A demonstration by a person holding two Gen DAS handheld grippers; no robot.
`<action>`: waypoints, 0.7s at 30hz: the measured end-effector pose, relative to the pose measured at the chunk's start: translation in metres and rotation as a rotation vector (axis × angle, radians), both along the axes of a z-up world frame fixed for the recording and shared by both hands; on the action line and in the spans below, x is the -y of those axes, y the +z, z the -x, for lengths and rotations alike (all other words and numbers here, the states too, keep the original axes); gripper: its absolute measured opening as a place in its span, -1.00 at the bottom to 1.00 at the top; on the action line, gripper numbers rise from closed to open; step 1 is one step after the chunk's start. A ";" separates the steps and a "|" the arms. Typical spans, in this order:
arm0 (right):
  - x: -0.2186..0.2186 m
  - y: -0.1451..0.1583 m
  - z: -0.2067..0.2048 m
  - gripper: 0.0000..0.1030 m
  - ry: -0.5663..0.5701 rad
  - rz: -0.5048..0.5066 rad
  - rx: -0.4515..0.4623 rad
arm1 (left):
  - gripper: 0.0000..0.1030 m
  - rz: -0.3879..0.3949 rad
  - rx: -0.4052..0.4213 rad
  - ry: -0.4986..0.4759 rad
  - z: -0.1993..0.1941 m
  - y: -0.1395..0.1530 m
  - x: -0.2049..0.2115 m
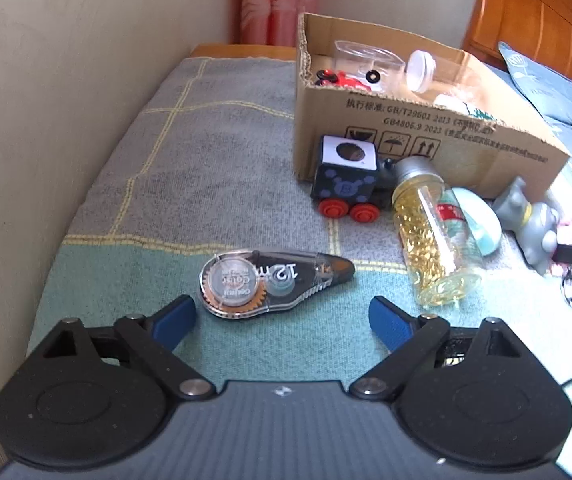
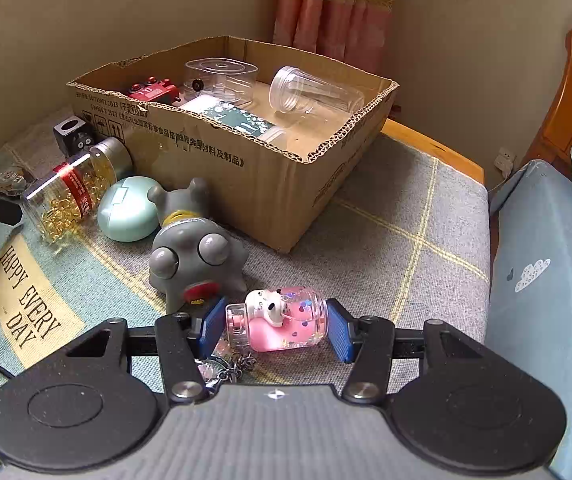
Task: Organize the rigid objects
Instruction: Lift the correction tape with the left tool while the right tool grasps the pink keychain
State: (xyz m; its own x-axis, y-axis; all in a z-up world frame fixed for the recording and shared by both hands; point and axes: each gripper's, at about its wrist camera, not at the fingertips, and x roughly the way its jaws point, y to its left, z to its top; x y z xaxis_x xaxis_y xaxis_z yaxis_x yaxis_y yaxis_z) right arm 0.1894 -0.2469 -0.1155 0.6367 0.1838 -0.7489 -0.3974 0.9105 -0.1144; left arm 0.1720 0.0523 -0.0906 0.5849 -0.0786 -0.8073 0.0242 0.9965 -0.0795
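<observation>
The right gripper (image 2: 274,326) is clamping its blue pads on the ends of a small pink bottle charm (image 2: 282,320) lying on the woven checked cloth (image 2: 386,216), near the cardboard box (image 2: 270,176). It is looking light, stiff and glossy — likely slippery, its chain dangling loose. The left gripper (image 1: 282,316) is hanging spread wide and empty over the clear plastic correction tape (image 1: 270,280) — flat and teardrop-shaped, best pinched across its narrow sides.
</observation>
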 end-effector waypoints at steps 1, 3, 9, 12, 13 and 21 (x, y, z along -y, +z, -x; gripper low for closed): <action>-0.001 0.000 0.001 0.14 0.000 0.006 0.004 | 0.81 0.014 0.003 0.008 0.000 0.000 0.001; -0.004 -0.001 0.003 0.14 0.002 0.020 0.012 | 0.82 0.037 0.021 0.024 -0.001 0.000 0.000; -0.004 -0.002 0.006 0.14 -0.006 0.020 0.011 | 0.81 -0.007 0.053 0.066 -0.010 -0.004 0.007; -0.005 -0.003 0.008 0.14 -0.010 0.028 0.014 | 0.80 -0.068 0.068 0.049 -0.010 -0.007 0.015; -0.006 -0.003 0.009 0.14 -0.009 0.030 0.015 | 0.79 -0.073 0.081 0.047 -0.009 -0.008 0.016; -0.005 -0.003 0.005 0.14 -0.008 0.011 0.006 | 0.74 -0.072 0.086 0.052 -0.009 -0.007 0.014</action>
